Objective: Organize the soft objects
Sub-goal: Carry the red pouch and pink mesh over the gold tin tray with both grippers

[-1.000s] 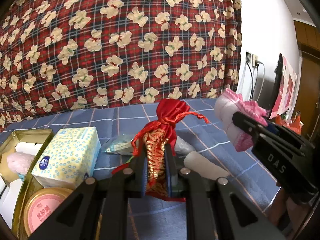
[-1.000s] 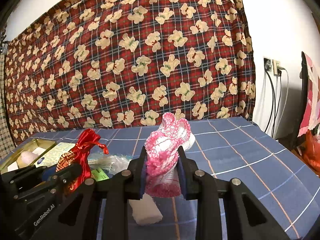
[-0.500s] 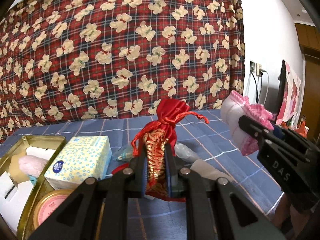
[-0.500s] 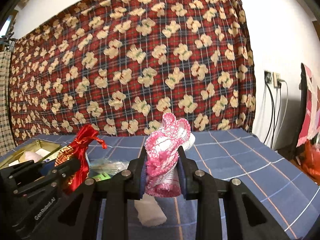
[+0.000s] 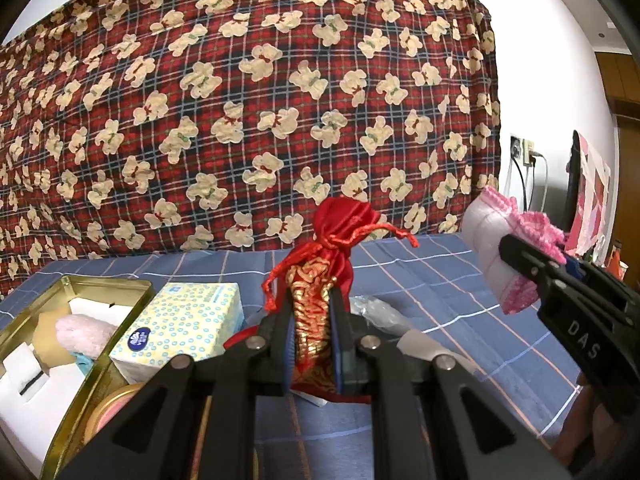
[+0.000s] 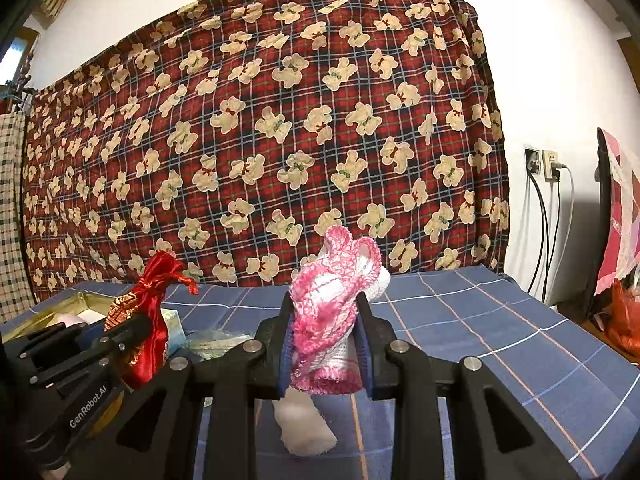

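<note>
My left gripper (image 5: pixel 312 320) is shut on a red and gold drawstring pouch (image 5: pixel 320 276), held upright above the blue checked cloth. The same pouch (image 6: pixel 146 320) shows at the left of the right wrist view. My right gripper (image 6: pixel 324 332) is shut on a pink and white crocheted piece (image 6: pixel 332 308), also lifted; it appears at the right of the left wrist view as the crocheted piece (image 5: pixel 496 256). A white rolled cloth (image 6: pixel 304 424) lies on the table under the right gripper.
A gold tin (image 5: pixel 100 364) at the left holds a pale pink fluffy item (image 5: pixel 80 332) and white inserts. A dotted tissue pack (image 5: pixel 184 328) stands beside it, with a round pink-lidded tin (image 5: pixel 116 404) in front. Clear plastic packets (image 5: pixel 376 312) lie mid-table. A bear-print blanket (image 5: pixel 240 120) hangs behind.
Both views have tilted upward, so more of the blanket and wall shows and the table sits lower in frame. Both grips are unchanged.
</note>
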The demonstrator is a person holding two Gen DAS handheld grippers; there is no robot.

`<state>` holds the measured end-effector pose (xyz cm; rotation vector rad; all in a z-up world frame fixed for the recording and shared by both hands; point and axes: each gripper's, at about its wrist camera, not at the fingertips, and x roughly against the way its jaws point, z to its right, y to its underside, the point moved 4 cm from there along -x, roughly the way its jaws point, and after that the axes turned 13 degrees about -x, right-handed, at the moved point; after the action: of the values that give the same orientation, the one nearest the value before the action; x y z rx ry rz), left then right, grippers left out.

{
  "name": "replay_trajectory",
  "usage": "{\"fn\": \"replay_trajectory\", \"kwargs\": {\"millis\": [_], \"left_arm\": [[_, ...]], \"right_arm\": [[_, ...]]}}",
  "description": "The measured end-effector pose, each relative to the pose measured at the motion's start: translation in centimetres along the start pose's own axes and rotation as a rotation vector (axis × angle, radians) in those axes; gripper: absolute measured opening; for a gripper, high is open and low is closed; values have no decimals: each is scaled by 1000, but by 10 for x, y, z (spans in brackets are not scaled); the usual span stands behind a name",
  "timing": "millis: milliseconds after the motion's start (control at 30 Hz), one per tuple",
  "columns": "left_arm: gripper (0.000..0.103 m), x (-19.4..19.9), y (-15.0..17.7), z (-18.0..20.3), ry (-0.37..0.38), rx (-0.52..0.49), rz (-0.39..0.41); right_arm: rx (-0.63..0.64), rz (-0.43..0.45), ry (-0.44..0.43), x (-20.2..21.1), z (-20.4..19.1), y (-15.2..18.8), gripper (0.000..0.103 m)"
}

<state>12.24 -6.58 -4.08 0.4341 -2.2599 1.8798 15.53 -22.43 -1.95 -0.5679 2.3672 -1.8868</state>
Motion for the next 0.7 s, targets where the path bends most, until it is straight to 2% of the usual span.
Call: {"fn": "replay_trajectory", "kwargs": {"millis": [300,700], "left_arm": [[12,3,1,-8,-33,15,13],[12,10,5,-22,-98,27,8]], "right_arm": [[5,15,-14,6,-6,0,29],[31,9,-49,10,-34,10,29]]}}
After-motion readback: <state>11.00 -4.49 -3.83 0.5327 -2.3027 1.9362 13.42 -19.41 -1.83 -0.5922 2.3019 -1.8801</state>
